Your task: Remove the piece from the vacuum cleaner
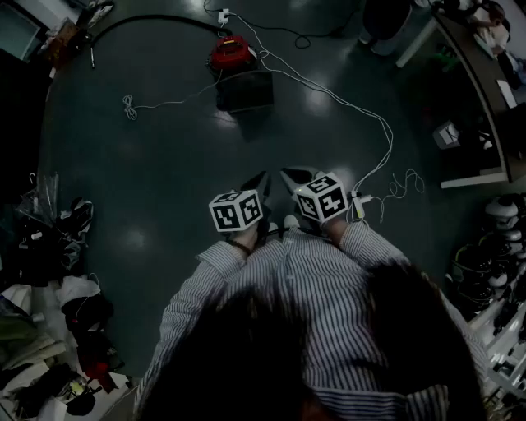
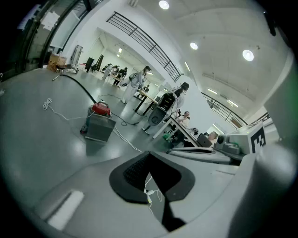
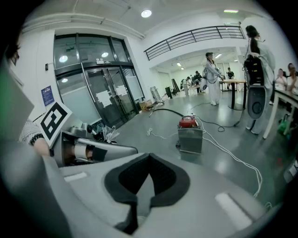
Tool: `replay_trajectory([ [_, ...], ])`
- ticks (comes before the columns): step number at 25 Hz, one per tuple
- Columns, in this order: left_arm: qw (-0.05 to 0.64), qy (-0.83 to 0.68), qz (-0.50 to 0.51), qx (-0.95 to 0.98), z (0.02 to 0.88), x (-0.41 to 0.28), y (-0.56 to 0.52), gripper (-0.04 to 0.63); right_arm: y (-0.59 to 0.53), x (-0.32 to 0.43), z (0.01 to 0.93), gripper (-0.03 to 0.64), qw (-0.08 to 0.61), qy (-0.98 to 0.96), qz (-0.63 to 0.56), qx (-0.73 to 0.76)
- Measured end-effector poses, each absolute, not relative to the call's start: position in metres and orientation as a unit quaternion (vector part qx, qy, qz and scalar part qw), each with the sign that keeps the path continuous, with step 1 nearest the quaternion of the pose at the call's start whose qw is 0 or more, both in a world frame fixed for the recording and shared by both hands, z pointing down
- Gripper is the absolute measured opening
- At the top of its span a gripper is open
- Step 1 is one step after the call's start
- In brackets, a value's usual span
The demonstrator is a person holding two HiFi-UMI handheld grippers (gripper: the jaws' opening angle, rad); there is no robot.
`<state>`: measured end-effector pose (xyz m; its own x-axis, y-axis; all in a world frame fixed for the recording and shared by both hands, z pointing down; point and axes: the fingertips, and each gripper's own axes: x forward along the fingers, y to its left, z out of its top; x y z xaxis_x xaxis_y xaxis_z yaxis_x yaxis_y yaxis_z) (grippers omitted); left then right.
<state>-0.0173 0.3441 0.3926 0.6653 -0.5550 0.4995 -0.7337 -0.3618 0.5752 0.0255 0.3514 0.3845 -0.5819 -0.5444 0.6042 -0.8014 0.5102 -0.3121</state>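
Your left gripper (image 2: 149,153) has its fingers (image 2: 132,175) pressed together with nothing between them. Your right gripper (image 3: 149,156) shows the same: fingers closed on each other and empty. You hold both side by side, close to your body, with the tips pointing forward over the floor (image 1: 164,181). The red vacuum cleaner (image 1: 230,51) sits on the floor well ahead of both sets of fingers, slightly left of the left tips, and nothing touches it. A grey box (image 1: 245,89) stands just beside it, on the side nearer the fingers. A black hose (image 1: 148,20) curves away from it to the left. A white cable (image 1: 345,103) trails from near the vacuum cleaner back to just right of your right fingers.
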Motion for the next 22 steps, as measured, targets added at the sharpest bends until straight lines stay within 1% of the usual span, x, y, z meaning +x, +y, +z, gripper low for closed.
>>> replay_trajectory([
  [14,0.393,-0.405,0.102,0.819,0.382,-0.006,0.316,0.003,0.327,0.032,0.372,0.002,0.217,-0.856,0.264,0.388],
  [22,0.4,-0.395,0.088,0.822,0.384,0.023,0.302,0.003,0.316,0.061,0.375,0.002,0.198,-0.846,0.299,0.394],
])
